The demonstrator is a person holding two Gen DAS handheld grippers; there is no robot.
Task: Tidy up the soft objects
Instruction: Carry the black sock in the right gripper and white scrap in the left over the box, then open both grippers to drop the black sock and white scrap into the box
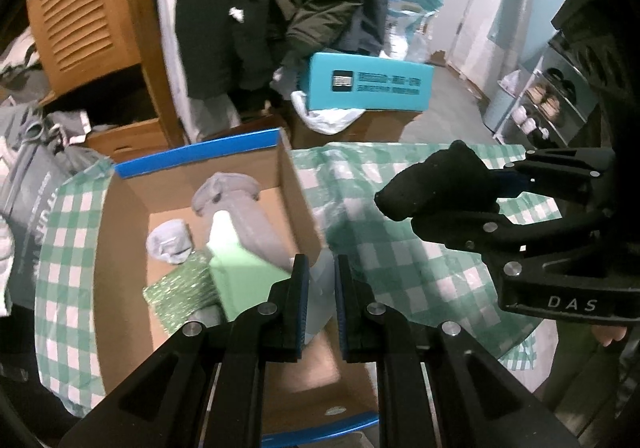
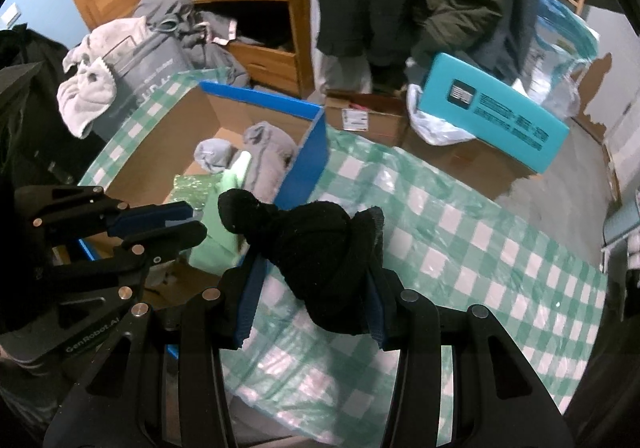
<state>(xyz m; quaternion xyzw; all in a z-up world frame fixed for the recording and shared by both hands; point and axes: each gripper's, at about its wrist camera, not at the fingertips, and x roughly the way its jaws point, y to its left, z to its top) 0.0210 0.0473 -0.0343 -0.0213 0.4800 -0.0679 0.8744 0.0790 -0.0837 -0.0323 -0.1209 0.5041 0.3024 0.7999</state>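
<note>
Right wrist view shows our right gripper [image 2: 310, 288] clamped on a black sock bundle [image 2: 320, 252], held above the checked cloth [image 2: 460, 232] just beside the cardboard box [image 2: 304, 152], probably to drop it with the grey socks [image 2: 264, 152]. Our left gripper [image 1: 322, 304] has fingers almost together, holding nothing, over the box.
</note>
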